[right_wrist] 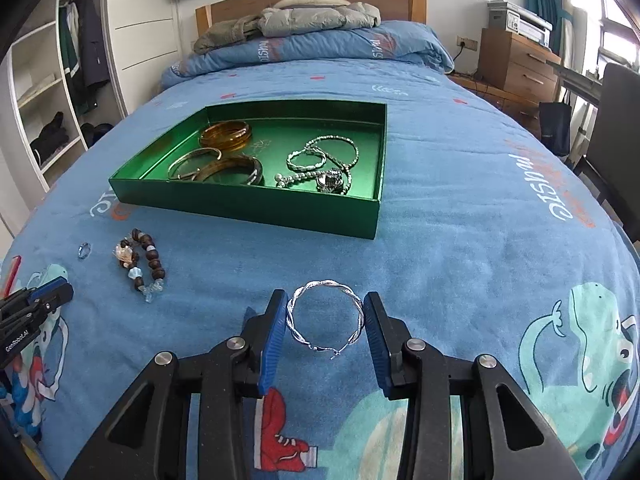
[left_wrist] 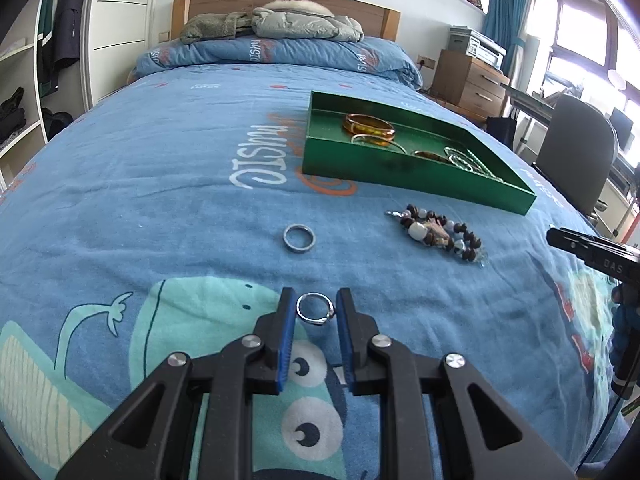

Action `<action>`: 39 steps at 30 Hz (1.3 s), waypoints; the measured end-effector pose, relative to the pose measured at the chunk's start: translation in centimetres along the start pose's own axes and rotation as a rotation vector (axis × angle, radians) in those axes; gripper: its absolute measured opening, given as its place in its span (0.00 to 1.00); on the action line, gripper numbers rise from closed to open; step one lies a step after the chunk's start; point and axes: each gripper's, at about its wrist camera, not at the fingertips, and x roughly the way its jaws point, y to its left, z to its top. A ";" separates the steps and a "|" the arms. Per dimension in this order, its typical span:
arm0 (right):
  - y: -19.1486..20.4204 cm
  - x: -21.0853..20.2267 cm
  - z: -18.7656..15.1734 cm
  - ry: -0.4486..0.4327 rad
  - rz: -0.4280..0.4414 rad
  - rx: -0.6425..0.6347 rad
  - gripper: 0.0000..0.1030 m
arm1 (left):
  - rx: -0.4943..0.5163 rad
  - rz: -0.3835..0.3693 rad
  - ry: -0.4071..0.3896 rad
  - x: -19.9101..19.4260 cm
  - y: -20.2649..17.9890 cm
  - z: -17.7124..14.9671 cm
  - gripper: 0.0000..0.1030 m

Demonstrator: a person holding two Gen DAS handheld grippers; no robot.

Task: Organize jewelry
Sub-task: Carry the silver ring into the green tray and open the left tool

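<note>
A green tray [left_wrist: 400, 170] [right_wrist: 248, 204] on the blue bedspread holds amber bangles [right_wrist: 226, 136] and silver chains [right_wrist: 320, 160]. My left gripper [left_wrist: 316, 300] has its fingers on both sides of a small silver ring [left_wrist: 315, 308] that looks to lie on the bed. A wider ring [left_wrist: 299, 239] and a brown bead bracelet [left_wrist: 440, 234] [right_wrist: 142, 264] lie beyond. My right gripper [right_wrist: 325, 308] has its fingers against a twisted silver bangle [right_wrist: 325, 316]. Whether either grips is unclear.
A folded quilt [left_wrist: 276, 50] and jackets [right_wrist: 288, 18] lie at the headboard. A wardrobe [right_wrist: 52, 92] stands left of the bed. A wooden drawer unit [right_wrist: 516, 64] and a chair [left_wrist: 576, 160] stand right of it.
</note>
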 end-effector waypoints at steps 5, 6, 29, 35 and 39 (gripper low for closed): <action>0.5 -2.0 1.5 -0.047 0.021 -0.019 0.37 | -0.042 -0.021 -0.012 -0.7 0.3 1.4 0.18; 0.6 -2.3 2.0 -0.060 0.027 -0.022 0.37 | -0.043 -0.025 -0.016 -0.8 0.3 1.8 0.18; 2.1 8.6 13.4 0.003 0.125 -0.085 0.37 | 0.016 -0.011 0.086 11.5 -4.8 16.9 0.18; 2.5 12.2 13.8 0.106 0.095 -0.107 0.37 | 0.027 0.013 0.147 14.4 -4.5 16.1 0.18; 3.1 13.5 13.5 0.151 0.065 -0.154 0.37 | 0.027 0.027 0.149 14.8 -4.0 15.8 0.18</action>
